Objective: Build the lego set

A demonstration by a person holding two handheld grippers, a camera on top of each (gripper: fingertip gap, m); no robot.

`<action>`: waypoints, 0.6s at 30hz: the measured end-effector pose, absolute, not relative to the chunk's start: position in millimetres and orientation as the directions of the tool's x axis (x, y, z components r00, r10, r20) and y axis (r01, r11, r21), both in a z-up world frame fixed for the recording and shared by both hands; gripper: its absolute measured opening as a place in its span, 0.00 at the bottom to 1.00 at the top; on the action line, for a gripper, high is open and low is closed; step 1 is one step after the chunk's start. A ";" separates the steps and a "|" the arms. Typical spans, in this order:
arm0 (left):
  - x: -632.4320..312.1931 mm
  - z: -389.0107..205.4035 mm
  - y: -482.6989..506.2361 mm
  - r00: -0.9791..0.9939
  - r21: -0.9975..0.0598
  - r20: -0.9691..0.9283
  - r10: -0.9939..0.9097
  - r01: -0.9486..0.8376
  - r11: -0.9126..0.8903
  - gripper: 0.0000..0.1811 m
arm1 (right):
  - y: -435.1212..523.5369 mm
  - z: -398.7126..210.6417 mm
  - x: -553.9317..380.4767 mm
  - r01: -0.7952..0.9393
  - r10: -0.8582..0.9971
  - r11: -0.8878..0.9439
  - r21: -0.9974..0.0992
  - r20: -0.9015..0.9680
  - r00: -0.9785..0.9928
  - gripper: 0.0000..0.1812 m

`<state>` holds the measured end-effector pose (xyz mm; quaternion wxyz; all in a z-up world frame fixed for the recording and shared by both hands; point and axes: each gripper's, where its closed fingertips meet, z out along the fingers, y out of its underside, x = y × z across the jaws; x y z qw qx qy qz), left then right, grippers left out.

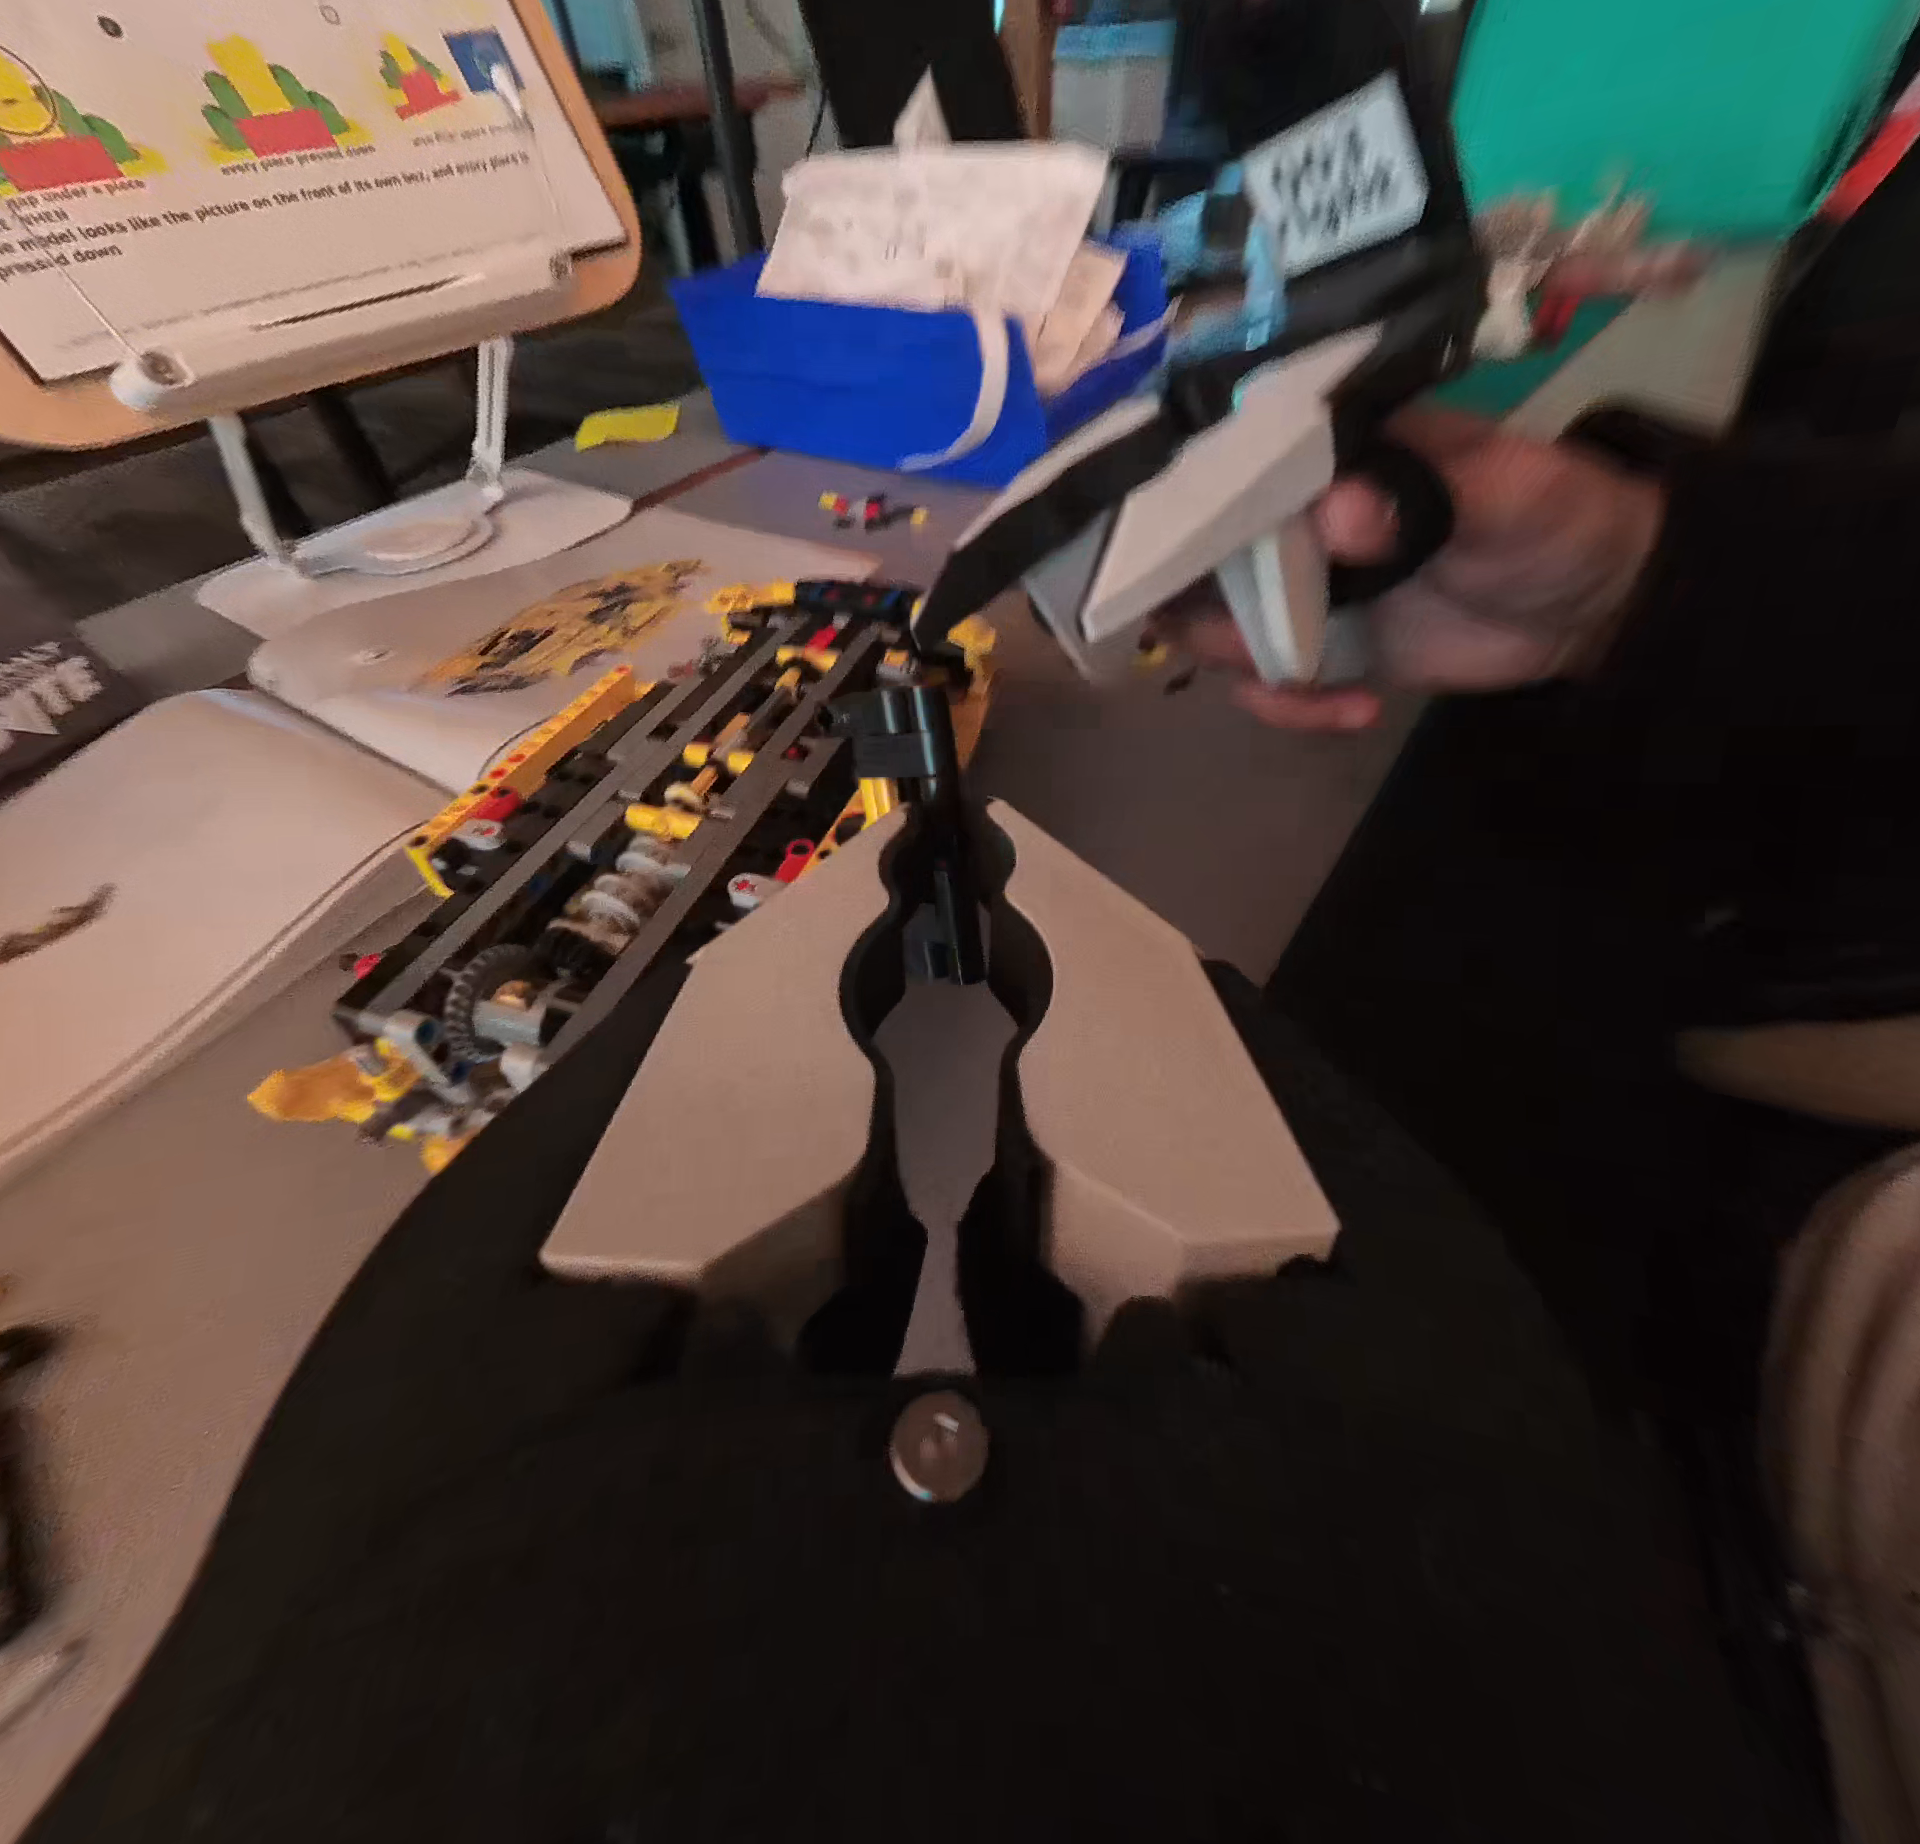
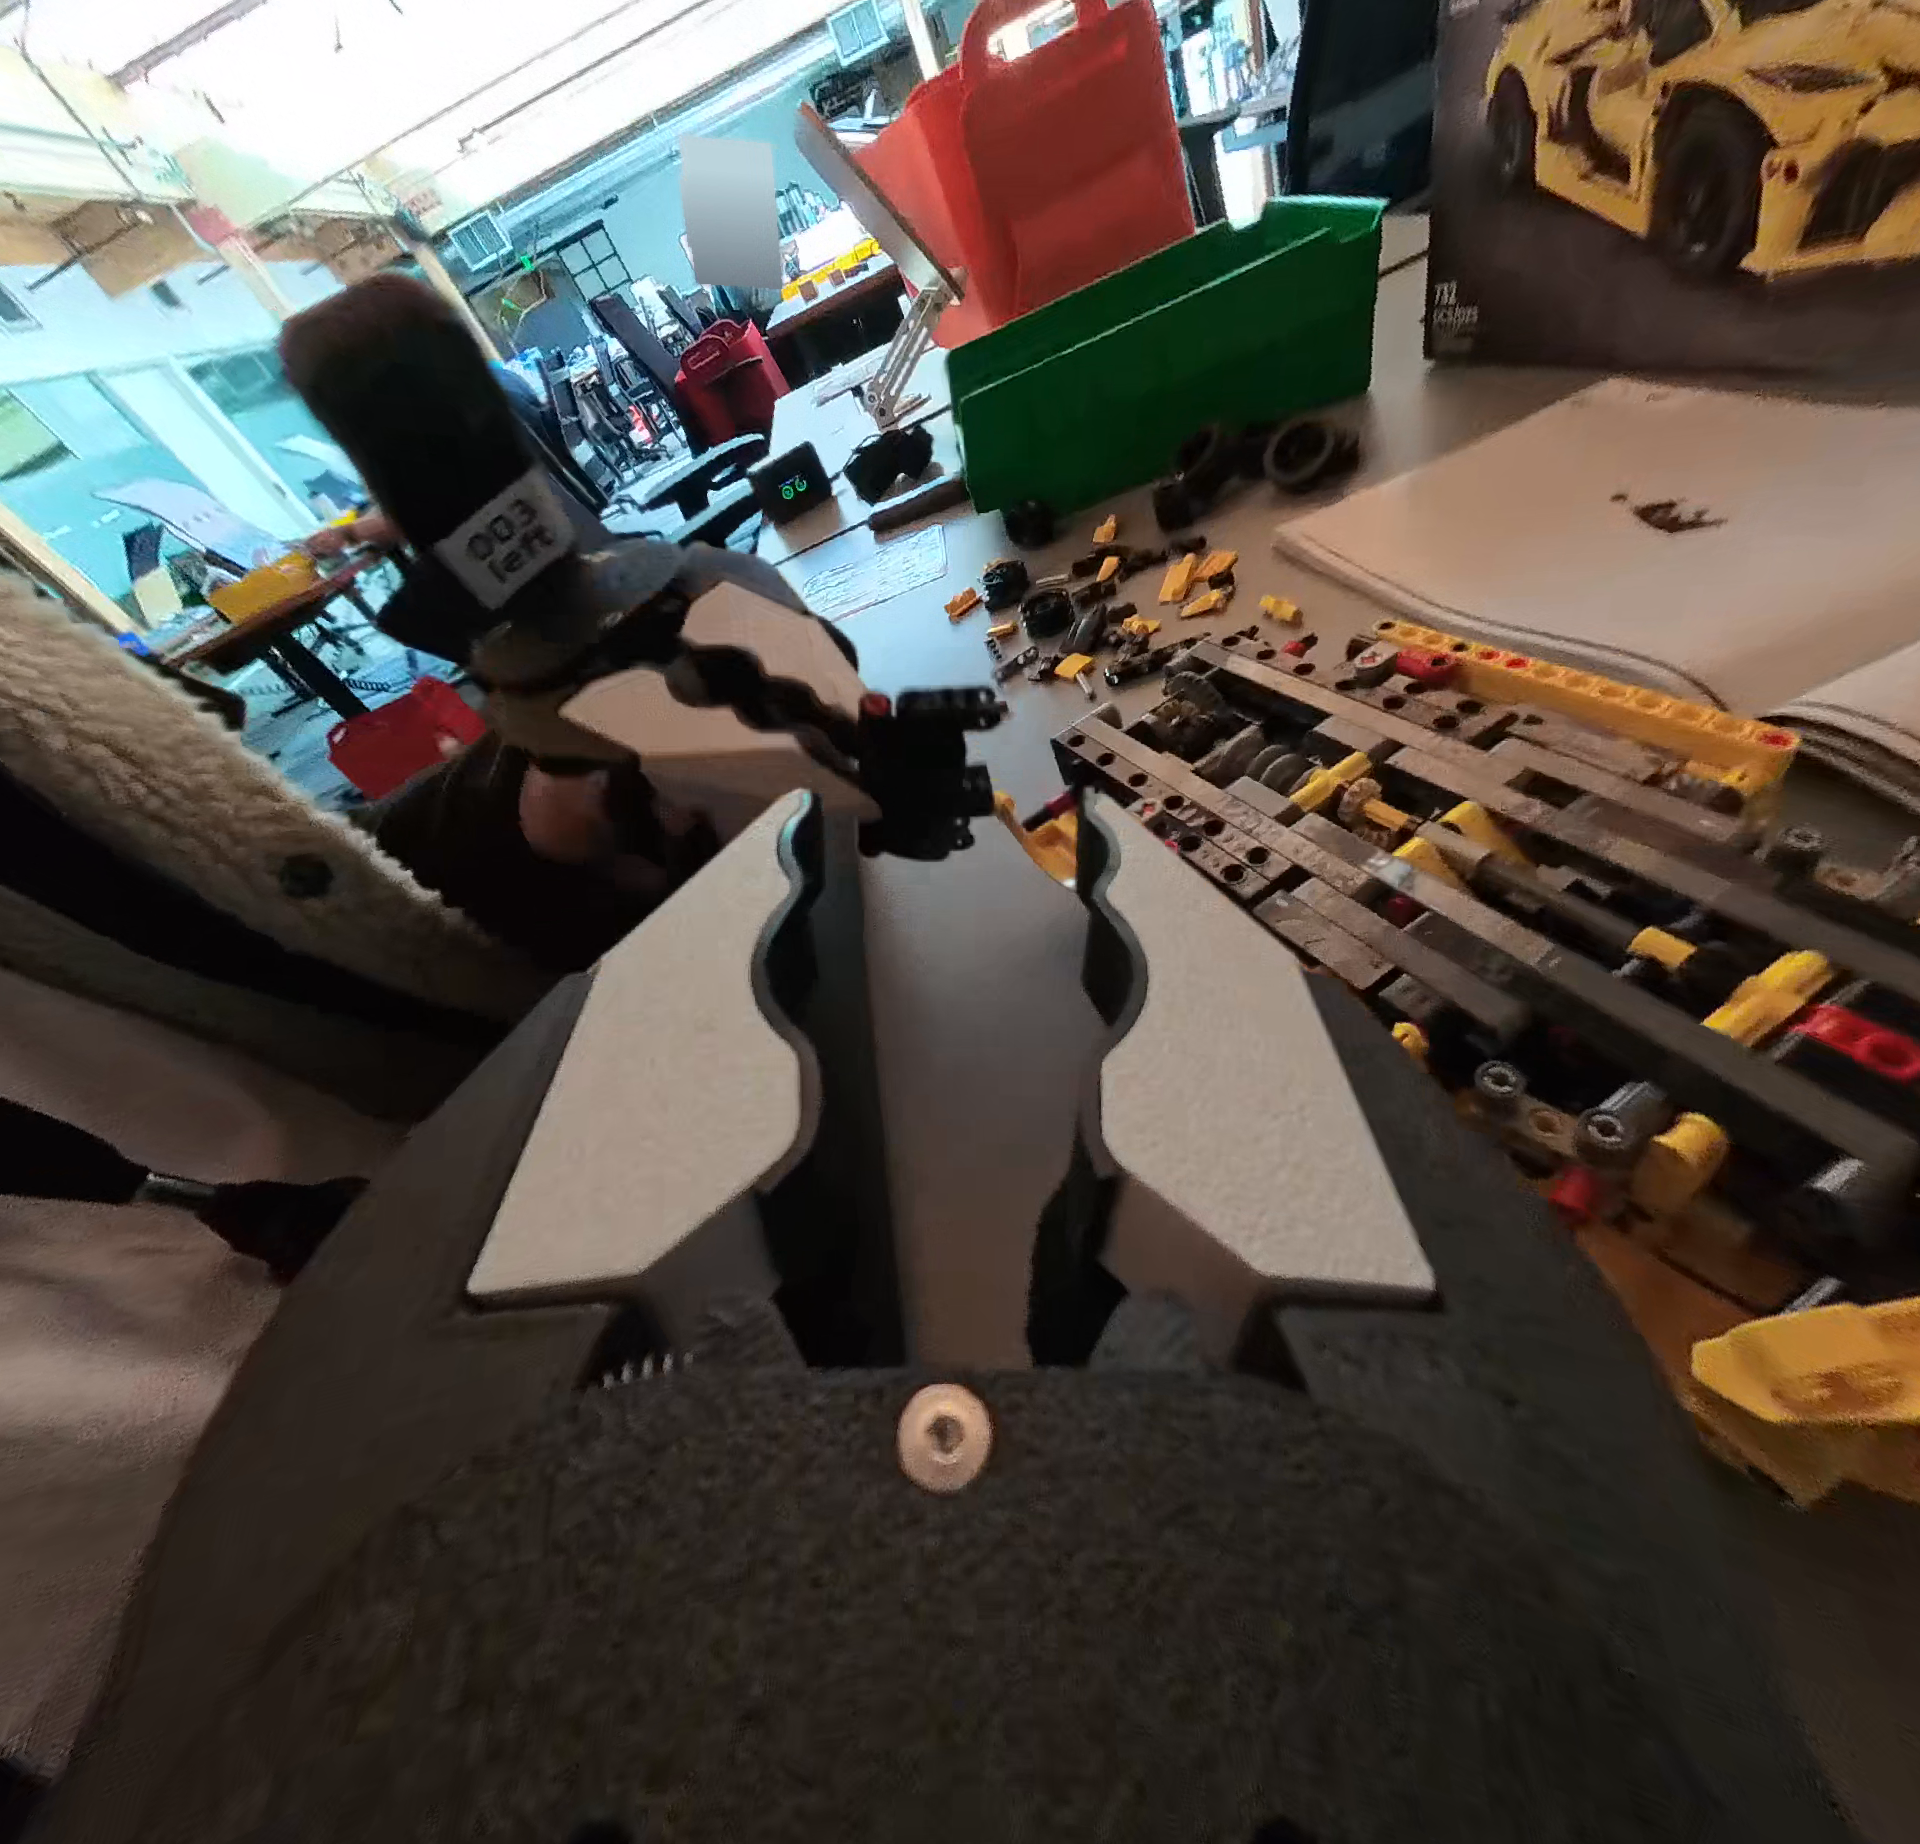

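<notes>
Grey and flat, the desk (image 2: 977,942) sits in a big bright room with more tables and chairs far behind.

A long lego car frame (image 1: 665,838), black and grey with yellow bars and red pins, lies on the desk. One side of it rests against an open white book (image 1: 177,859). Small loose lego bits (image 2: 1101,610), yellow and black, are spread on the desk past the frame, with some black wheels (image 2: 1299,454) beside a green bin (image 2: 1164,381). A red bag (image 2: 1070,142) stands behind the bin. A dark box (image 2: 1683,132) with a yellow car picture stands at the back right.

The left claw (image 1: 940,859) is clenched on a small black lego piece (image 1: 925,807). The piece sticks out past the fingertips, up over the near edge of the frame.

The right claw (image 2: 940,818) is released, with a wide gap between its grey fingers (image 2: 665,1067) and nothing in it. In the left wrist view its tip is down at the far end of the frame, and a hand (image 1: 1507,589) holds its handle.

A blue bin (image 1: 883,371) with papers in it sits farther back. A sheet with brick pictures stands on a white stand (image 1: 312,267) at the left.
</notes>
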<state>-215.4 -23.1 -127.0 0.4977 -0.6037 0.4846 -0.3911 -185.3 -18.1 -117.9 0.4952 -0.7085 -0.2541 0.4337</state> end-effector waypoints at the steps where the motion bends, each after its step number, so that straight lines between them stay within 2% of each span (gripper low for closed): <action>1: -217.3 -121.3 -23.9 0.202 -0.987 0.050 -0.978 -0.138 -0.079 0.04 | -19.5 -117.2 -187.0 -0.064 0.799 -0.364 -0.929 -0.347 0.492 0.26; 5: -224.8 -107.9 -25.1 0.110 -0.972 0.235 -0.966 0.002 -0.237 0.04 | -26.6 -115.0 -201.5 -0.044 0.837 -0.311 -0.949 -0.296 0.461 0.25; 8: -236.2 -99.3 -20.1 0.045 -0.924 0.377 -0.925 0.093 -0.372 0.04 | -28.7 -120.2 -209.9 0.050 0.858 -0.233 -0.971 -0.181 0.481 0.28; 13: -261.3 -90.6 0.7 -0.116 -0.699 0.679 -0.724 0.197 -0.687 0.04 | -23.5 -123.5 -226.3 0.294 0.866 -0.079 -0.952 0.081 0.494 0.37; 14: -264.8 -89.3 3.4 -0.154 -0.647 0.719 -0.677 0.205 -0.734 0.04 | -19.2 -122.3 -231.2 0.351 0.860 -0.048 -0.935 0.139 0.491 0.41; 18: -272.3 -88.2 10.8 -0.262 -0.455 0.827 -0.498 0.209 -0.866 0.04 | -8.5 -123.4 -252.3 0.601 0.849 0.120 -0.791 0.395 0.351 0.41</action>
